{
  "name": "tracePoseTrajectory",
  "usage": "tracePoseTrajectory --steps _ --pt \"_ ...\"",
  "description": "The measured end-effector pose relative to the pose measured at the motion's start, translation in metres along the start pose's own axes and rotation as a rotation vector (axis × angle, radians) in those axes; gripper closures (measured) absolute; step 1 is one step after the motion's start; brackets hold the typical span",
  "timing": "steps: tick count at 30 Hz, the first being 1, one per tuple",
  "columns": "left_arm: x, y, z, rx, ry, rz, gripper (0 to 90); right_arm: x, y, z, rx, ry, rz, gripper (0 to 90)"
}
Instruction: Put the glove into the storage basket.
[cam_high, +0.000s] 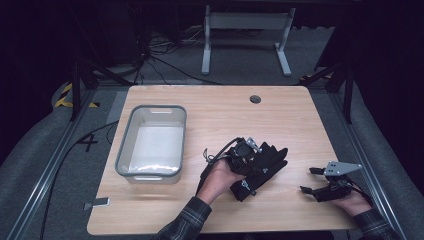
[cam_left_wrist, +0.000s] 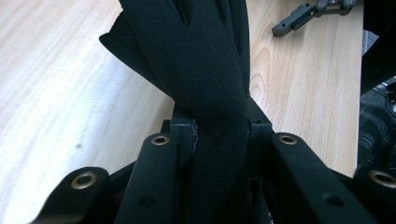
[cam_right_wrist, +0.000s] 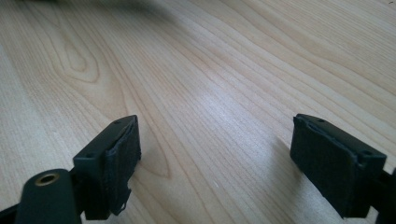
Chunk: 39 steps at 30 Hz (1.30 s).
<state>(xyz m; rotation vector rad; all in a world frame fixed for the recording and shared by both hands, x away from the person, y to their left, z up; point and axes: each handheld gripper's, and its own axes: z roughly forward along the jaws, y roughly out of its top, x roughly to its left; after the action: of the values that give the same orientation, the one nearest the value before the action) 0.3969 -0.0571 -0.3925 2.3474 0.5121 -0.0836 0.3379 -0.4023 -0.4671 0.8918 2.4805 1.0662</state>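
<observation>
While the left gripper (cam_high: 252, 150) clamps 1 black glove (cam_high: 267, 162), the bin (cam_high: 122, 150) lies leftward; right gripper (cam_high: 311, 180) gapes empty.

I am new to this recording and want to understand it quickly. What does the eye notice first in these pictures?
First, the black glove near the middle of the wooden table, pinched between the jaws of the left gripper. Next, the empty grey-rimmed white bin on the table's left side. At the right edge, the right gripper rests low over bare wood with its jaws wide apart.
</observation>
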Motion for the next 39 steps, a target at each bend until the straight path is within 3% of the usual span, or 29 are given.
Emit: tracePoseTrajectory --steps 17,24,29,39 --pt "0.021 -0.005 -0.055 -0.033 0.078 -0.045 72.7 0.0 0.0 0.0 0.0 0.001 0.001 16.7" --pt "0.032 -0.012 -0.08 -0.053 0.125 -0.074 72.6 -0.001 0.001 0.002 0.016 -0.029 0.018 6.8" --pt "0.042 -0.02 -0.103 -0.075 0.166 -0.106 72.6 -0.001 0.001 0.003 0.036 -0.03 0.026 0.1" --pt "0.062 -0.047 -0.144 -0.112 0.255 -0.184 72.5 -0.001 0.001 0.004 0.04 -0.025 0.024 0.1"
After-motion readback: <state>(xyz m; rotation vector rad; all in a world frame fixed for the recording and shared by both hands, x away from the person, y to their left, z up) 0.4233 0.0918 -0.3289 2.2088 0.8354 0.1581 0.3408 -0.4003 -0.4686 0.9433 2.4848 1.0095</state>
